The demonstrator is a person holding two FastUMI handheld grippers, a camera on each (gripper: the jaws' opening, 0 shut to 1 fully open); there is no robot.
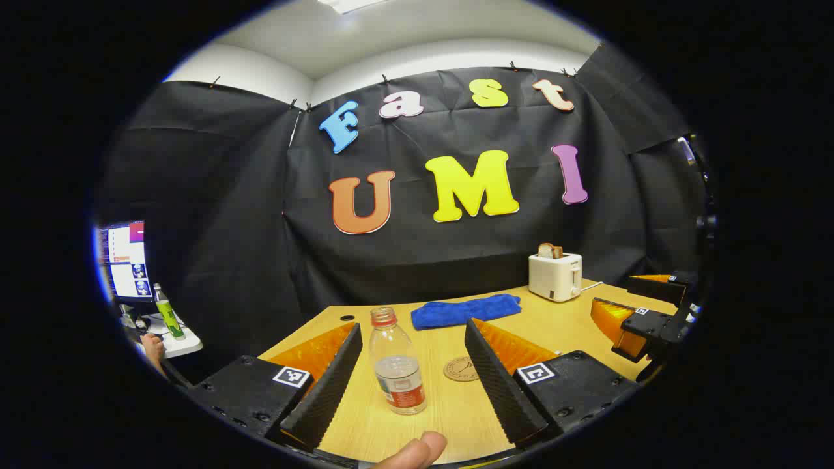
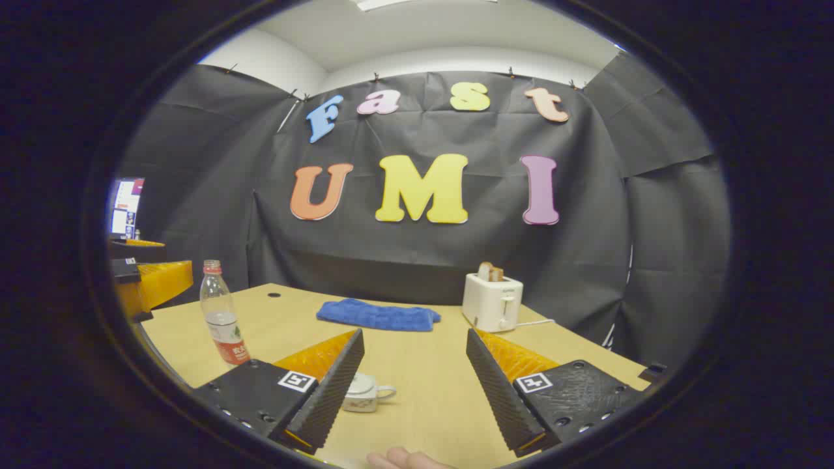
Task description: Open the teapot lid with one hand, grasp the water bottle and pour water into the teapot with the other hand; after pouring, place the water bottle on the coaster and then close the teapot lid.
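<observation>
Approach stage, lid not lifted yet. Left gripper [image 1: 410, 365] fingers apart, lined up on the upright water bottle [image 1: 396, 365], coaster [image 1: 462, 369] just beside. Right gripper [image 2: 414, 374] fingers apart; teapot [image 2: 362, 393] sits by its left finger. Next, I'd guess: right shifts over the lid and grips.

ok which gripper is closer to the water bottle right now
Left. The water bottle stands between the open left gripper fingers, untouched. The right gripper is off to the side, near the teapot.

Bottle [image 1: 397, 365] left of coaster [image 1: 462, 369], cloth [image 1: 465, 309] behind
</observation>
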